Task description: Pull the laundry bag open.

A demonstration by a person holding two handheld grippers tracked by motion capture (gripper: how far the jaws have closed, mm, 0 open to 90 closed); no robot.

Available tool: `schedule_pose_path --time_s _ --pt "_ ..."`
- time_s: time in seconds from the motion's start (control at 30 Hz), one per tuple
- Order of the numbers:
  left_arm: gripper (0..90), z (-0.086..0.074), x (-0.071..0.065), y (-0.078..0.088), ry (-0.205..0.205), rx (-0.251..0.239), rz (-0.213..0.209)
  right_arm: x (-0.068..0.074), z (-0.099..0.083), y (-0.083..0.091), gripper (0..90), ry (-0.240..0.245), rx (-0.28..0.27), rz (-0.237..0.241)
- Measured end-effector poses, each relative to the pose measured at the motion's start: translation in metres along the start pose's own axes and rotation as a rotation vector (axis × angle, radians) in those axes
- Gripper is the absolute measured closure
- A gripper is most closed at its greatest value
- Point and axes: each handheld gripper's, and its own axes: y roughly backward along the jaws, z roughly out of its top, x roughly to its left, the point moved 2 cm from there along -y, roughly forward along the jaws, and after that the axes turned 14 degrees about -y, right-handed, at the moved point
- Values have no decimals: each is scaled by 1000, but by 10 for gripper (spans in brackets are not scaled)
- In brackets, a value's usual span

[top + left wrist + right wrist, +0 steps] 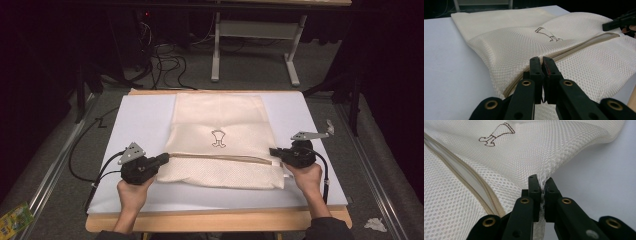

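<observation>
A cream mesh bag (220, 117) lies flat on the white board, with a small dark drawing (218, 138) at its middle and a tan zipper (220, 158) running across below it. My left gripper (165, 159) is shut on the bag's left edge at the zipper's end; in the left gripper view the mesh (506, 50) puckers toward the closed jaws (542, 61). My right gripper (272, 151) is shut on the bag's right edge. In the right gripper view the mesh (544, 152) is pinched into a fold between the jaws (542, 182), with the zipper (461, 173) to the left.
The white board (140, 120) sits on a wooden table (215, 220). Beyond it stand a metal table frame (216, 50) and floor cables (165, 62). A green packet (12, 217) and crumpled paper (375, 224) lie on the floor. The other gripper (619, 21) shows far off in the left gripper view.
</observation>
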Motion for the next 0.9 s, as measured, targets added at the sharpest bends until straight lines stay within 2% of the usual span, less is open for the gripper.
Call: schedule_pose_path --time_s 0.2,0.3,0.4,0.73,0.87,0.9 --pt "876 0 1 -1 3 1 -5 0 0 0 883 0 -11 -3" --pt "875 0 4 0 7 1 14 -2 0 0 884 2 -12 -17" --pt "875 0 6 2 13 2 15 -6 0 2 883 -18 -12 -16" --pt "875 -2 12 7 13 6 42 -14 1 5 883 -34 -26 -29" --pt "875 -2 12 6 6 16 44 -15 2 7 883 -41 -29 -27" --pt "875 -3 12 5 0 20 57 -15 3 7 884 -42 -33 -24"
